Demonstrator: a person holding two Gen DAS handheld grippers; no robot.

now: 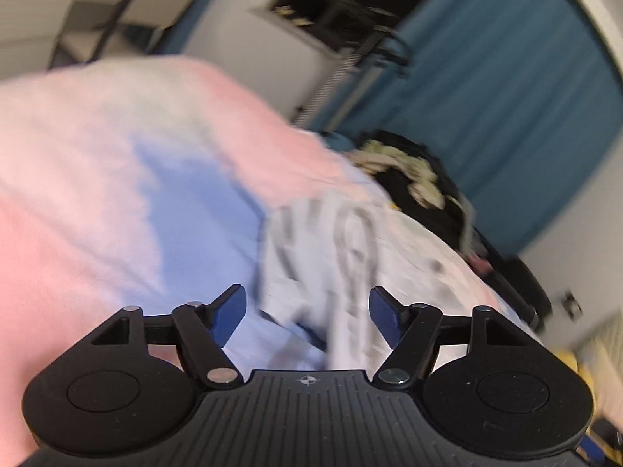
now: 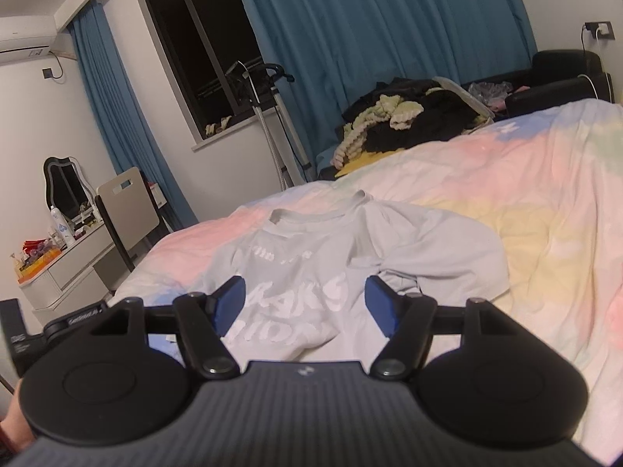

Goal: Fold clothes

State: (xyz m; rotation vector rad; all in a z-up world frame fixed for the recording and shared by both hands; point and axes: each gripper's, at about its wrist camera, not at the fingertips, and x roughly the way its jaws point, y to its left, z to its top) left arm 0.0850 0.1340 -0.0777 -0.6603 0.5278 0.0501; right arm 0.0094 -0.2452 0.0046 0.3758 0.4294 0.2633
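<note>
- Your right hand-held gripper [image 2: 307, 303] hovers over the near edge of the bed [image 2: 525, 210] with its jaws apart and nothing between the pads; the grey T-shirt [image 2: 311, 257] lies just ahead of it.
- The T-shirt lies on the pastel bedspread [image 2: 486, 179], collar away from you, white lettering facing up, one sleeve rumpled to the right.
- Your left hand-held gripper [image 1: 307, 315] also stands open; the blurred, tilted view shows the T-shirt [image 1: 338, 241] beyond its fingertips; contact cannot be judged.
- A dark clothes pile [image 2: 412, 116] lies at the far bedside, well apart.
</note>
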